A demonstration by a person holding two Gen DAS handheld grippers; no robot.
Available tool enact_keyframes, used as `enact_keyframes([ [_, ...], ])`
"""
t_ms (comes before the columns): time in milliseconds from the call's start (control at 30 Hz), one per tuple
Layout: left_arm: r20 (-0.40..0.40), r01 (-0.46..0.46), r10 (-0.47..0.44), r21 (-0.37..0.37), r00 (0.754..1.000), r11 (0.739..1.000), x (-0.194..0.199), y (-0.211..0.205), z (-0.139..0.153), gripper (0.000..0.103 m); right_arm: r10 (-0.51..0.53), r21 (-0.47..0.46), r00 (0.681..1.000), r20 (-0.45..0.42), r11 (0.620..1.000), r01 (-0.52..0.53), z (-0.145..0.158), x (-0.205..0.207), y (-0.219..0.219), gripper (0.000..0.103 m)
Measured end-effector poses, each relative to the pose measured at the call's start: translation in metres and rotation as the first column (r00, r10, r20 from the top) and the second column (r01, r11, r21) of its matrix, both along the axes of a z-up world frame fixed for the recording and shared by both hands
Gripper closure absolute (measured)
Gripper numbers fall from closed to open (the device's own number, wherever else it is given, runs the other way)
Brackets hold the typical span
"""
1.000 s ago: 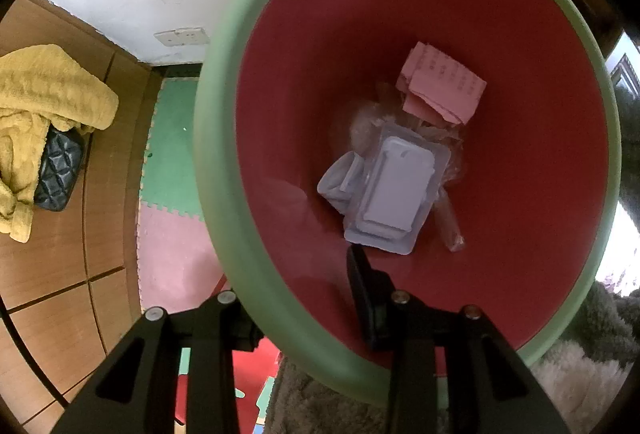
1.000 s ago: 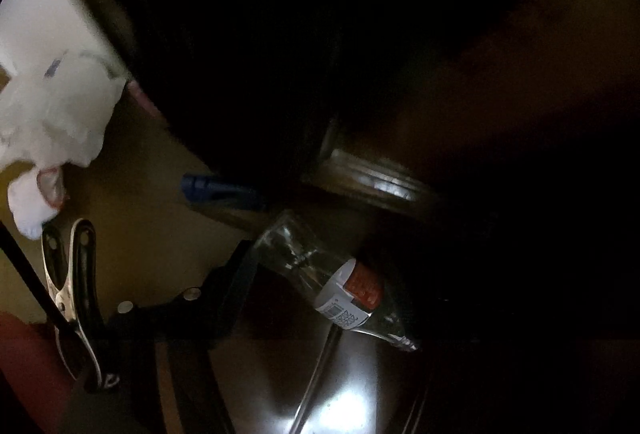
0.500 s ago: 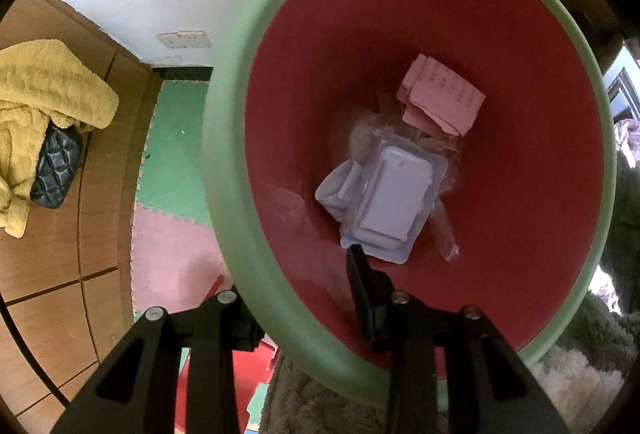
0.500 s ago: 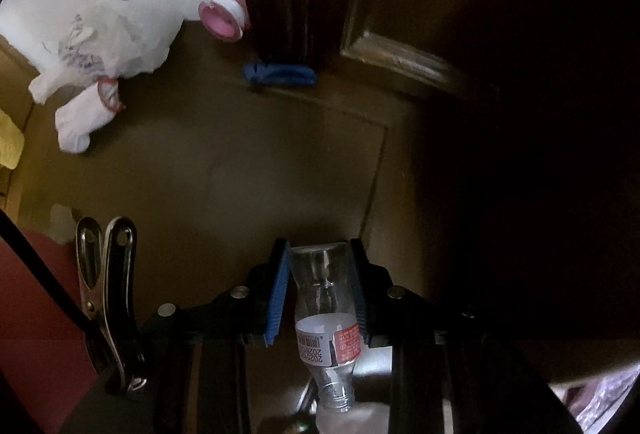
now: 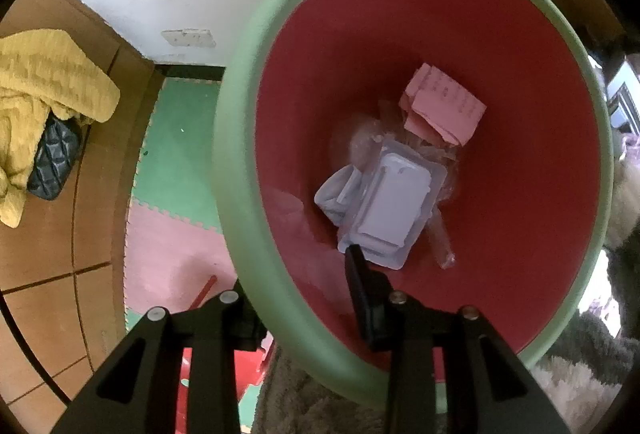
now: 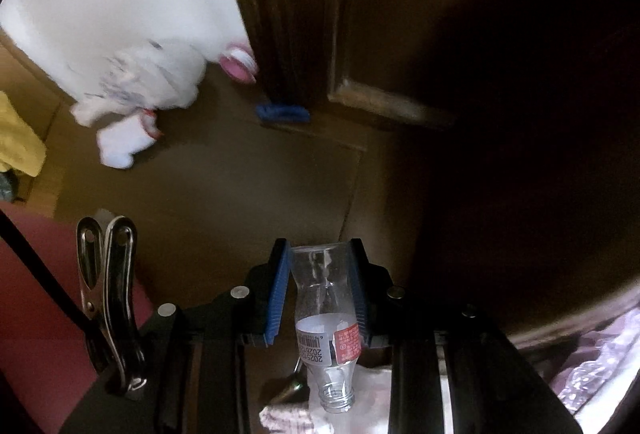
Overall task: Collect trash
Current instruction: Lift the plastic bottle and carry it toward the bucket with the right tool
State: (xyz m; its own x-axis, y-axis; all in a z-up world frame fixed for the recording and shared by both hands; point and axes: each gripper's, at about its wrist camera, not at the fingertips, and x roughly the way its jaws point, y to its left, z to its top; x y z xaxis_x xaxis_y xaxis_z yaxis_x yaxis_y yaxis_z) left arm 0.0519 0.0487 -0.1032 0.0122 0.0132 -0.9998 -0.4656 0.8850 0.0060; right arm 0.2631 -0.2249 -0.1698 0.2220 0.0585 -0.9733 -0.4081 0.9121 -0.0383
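My left gripper (image 5: 304, 298) is shut on the green rim (image 5: 236, 194) of a red bin (image 5: 520, 114), one finger inside the wall and one outside. At the bin's bottom lie a clear plastic blister pack (image 5: 396, 206) and pink paper (image 5: 444, 106). In the right wrist view my right gripper (image 6: 319, 266) is shut on a small clear plastic bottle (image 6: 324, 310) with a red and white label. The bottle's capless neck points back toward the camera. Its base sits between the blue pads (image 6: 277, 294), above a dark wooden floor.
A white plastic bag (image 6: 140, 86), a pink and white roll (image 6: 239, 64) and a blue object (image 6: 282, 112) lie by a dark wooden door (image 6: 400, 34). A yellow cloth (image 5: 36, 90) over a black quilted bag (image 5: 52, 162) lies on wood flooring beside foam mats (image 5: 176, 162).
The right gripper closed on the bottle and lifted it off the floor; the door and bag now look farther off. The bin in the left gripper shifted slightly in view.
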Motion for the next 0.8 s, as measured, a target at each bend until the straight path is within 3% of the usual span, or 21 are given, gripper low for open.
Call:
enact_keyframes([
  [200, 0.005, -0.021, 0.021, 0.014, 1.0, 1.0, 0.0, 0.0, 0.0, 0.069, 0.002, 0.047, 0.999, 0.05, 0.999, -0.004, 0.047, -0.017, -0.01, 0.074],
  [500, 0.029, -0.057, 0.057, -0.009, 0.998, 0.998, -0.002, 0.005, 0.0, 0.069, 0.004, 0.112, 0.999, 0.037, 0.994, -0.008, 0.07, -0.043, -0.009, 0.073],
  [633, 0.042, -0.074, 0.075, -0.032, 0.996, 0.997, -0.003, 0.008, 0.003, 0.069, 0.075, 0.12, 0.996, 0.058, 0.989, -0.081, 0.092, -0.057, -0.003, 0.073],
  [800, 0.061, -0.091, 0.094, -0.045, 0.994, 0.995, -0.003, 0.011, 0.008, 0.072, 0.181, 0.111, 0.969, 0.169, 0.973, -0.201, 0.139, -0.077, 0.006, 0.073],
])
